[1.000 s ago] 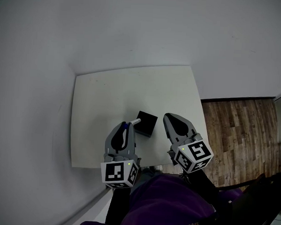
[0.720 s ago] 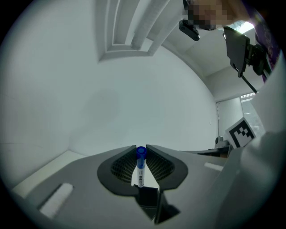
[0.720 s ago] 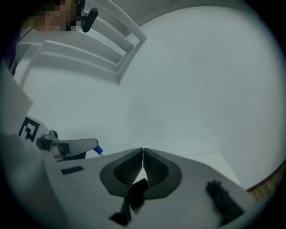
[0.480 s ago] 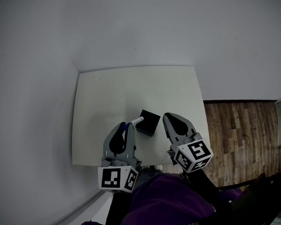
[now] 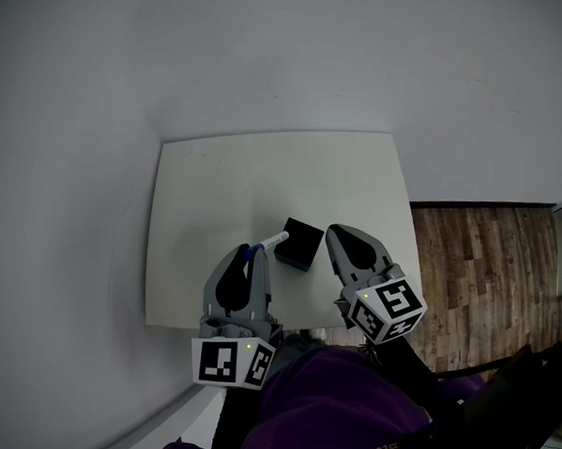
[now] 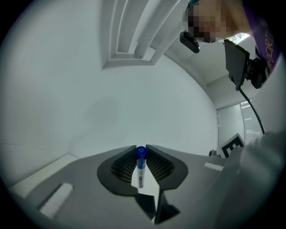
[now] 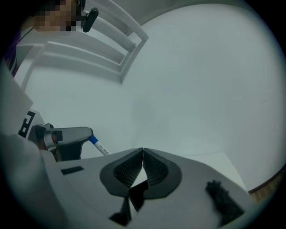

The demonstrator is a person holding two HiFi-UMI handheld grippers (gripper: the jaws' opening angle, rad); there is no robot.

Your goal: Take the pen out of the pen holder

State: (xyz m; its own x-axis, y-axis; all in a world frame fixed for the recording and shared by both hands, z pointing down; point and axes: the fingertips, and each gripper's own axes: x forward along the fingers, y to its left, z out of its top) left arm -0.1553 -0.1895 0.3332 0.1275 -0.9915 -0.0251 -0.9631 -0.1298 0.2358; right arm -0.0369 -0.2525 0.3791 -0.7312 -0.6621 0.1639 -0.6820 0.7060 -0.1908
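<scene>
A white pen with a blue cap (image 5: 271, 241) is pinched in my left gripper (image 5: 251, 253), its white end pointing toward the black square pen holder (image 5: 299, 244) on the white table (image 5: 217, 187). In the left gripper view the pen (image 6: 140, 172) stands upright between the ribbed pads, blue cap at the tips of that gripper (image 6: 141, 150). My right gripper (image 5: 335, 235) hovers just right of the holder with its jaws shut and nothing between the tips. The right gripper view shows its closed tips (image 7: 143, 152) and, off to the left, the left gripper (image 7: 71, 136) with the pen (image 7: 98, 146).
The table stands in a corner of white walls. Wooden floor (image 5: 476, 267) lies beyond its right edge. The person's purple clothing (image 5: 346, 410) fills the bottom of the head view, close to the table's near edge.
My left gripper has risen a little with the pen still in it, and its marker cube has slid lower in the head view. The right gripper and the holder stay put.
</scene>
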